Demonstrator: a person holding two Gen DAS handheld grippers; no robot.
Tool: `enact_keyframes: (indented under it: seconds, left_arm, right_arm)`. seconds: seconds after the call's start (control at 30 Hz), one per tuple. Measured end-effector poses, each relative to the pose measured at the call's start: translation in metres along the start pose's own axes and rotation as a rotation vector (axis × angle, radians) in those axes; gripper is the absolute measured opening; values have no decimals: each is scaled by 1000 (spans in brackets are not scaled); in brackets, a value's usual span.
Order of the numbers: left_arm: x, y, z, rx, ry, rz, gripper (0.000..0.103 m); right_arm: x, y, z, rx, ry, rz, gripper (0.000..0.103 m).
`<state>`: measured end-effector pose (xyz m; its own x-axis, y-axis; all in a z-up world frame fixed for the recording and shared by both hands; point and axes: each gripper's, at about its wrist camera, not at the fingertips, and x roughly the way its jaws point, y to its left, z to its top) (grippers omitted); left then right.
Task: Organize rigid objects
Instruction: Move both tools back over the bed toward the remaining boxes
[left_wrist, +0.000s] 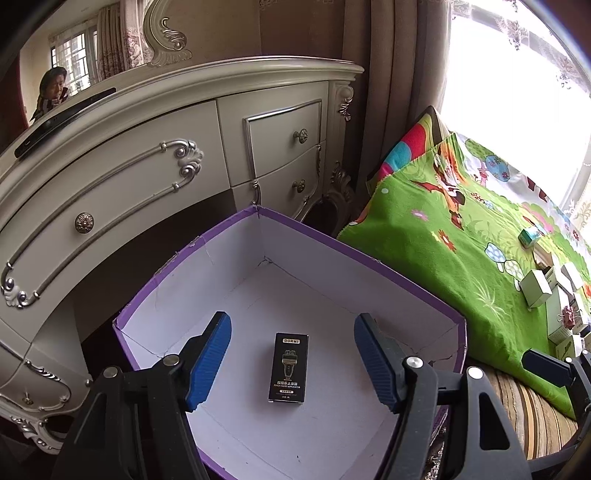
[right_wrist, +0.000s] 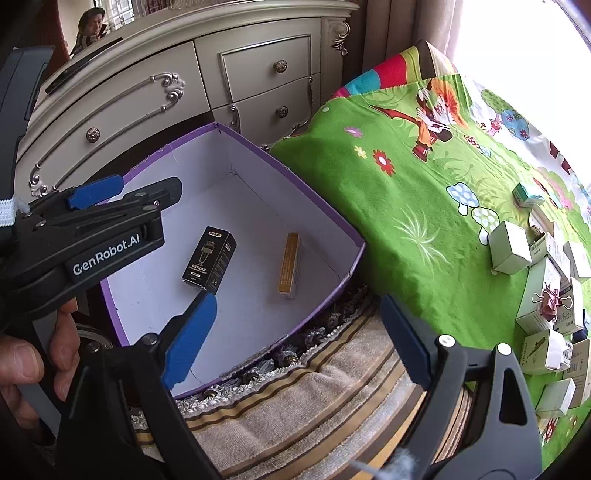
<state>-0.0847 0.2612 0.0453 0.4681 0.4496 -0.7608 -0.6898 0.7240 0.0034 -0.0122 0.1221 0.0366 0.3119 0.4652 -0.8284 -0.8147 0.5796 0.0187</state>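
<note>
1. With jaws spread and empty, the left hand-held gripper (left_wrist: 291, 363) hovers over the purple-rimmed white cardboard box (left_wrist: 354, 254); the black rectangular carton (left_wrist: 288, 367) lies released on its floor, long axis along the fingers.
2. Right hand-held gripper (right_wrist: 299, 339), also spread and empty, is nearer the small white cartons (right_wrist: 511, 253) on the green cartoon-print bedsheet (right_wrist: 388, 206), off to its right.

Support surfaces: striped fringed rug (right_wrist: 295, 398) w/ purple open-top box (right_wrist: 258, 158) resting on it, box edge over the fringe; white box floor carries black carton (right_wrist: 209, 260) and gold carton (right_wrist: 289, 266), both flat, apart. Beside the box, bed w/ green cartoon-print cover (right_wrist: 388, 229); on cover, at right, cluster of small white/green cartons (right_wrist: 509, 253) plus a pink binder clip (right_wrist: 550, 299).
</note>
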Motion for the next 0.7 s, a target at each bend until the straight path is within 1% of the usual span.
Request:
enact_keyframes:
  seconds: [0.23,0.37,0.47,0.57,0.7]
  left_arm:
    - [-4,-17,-2,25,2,-28,74]
    - [-5,-30,-4,38,-5,-55,75]
    - [-6,-39,-5,56,-9,-99,75]
    - [-6,-50,-7,85,-4,-125,76]
    - [-7,-69,-8,135,21,-146,77]
  right_arm:
    - [-27,-25,-11,10,-83,-23,92]
    - [-42,-46,-22,65,-107,-48,92]
    - [-51,-63,-31,116,-120,-60,92]
    - [-59,-82,-41,168,-127,-71,92]
    - [-67,-100,-52,189,-109,-126,93]
